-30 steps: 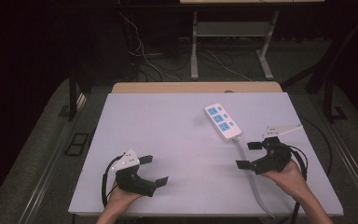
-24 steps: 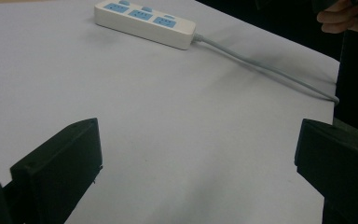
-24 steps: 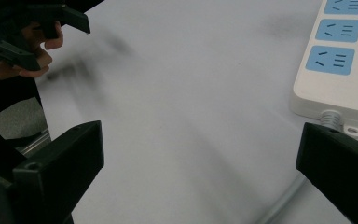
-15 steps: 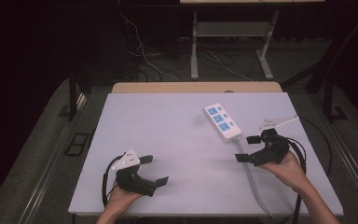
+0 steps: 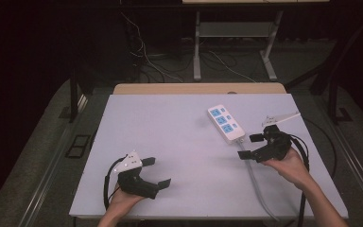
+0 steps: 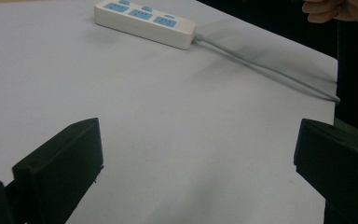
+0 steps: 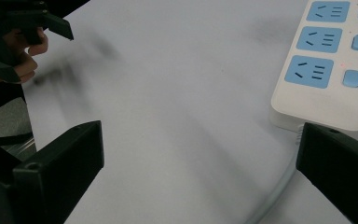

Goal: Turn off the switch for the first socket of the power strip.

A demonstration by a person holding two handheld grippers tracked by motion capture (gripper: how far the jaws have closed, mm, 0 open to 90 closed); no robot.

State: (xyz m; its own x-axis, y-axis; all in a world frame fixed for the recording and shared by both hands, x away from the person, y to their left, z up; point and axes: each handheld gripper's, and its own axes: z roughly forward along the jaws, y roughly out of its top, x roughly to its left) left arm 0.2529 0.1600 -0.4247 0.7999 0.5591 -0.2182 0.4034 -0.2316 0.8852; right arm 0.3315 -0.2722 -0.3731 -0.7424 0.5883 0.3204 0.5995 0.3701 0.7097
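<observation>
A white power strip with three blue sockets lies right of the table's middle, and its grey cable runs back to the near edge. My right gripper is open just behind the strip's cable end, not touching it. In the right gripper view the strip lies close ahead on the right, the cable passing by the right jaw of the right gripper. My left gripper stands open and empty at the near left. Its own view shows the strip far off.
The white table has bare room across its left and middle. A wooden edge runs along its far side. Beyond it are desk legs and loose cables on a dark floor.
My right gripper has moved forward and slightly left, closer to the power strip's cable end. The left gripper has stayed put.
</observation>
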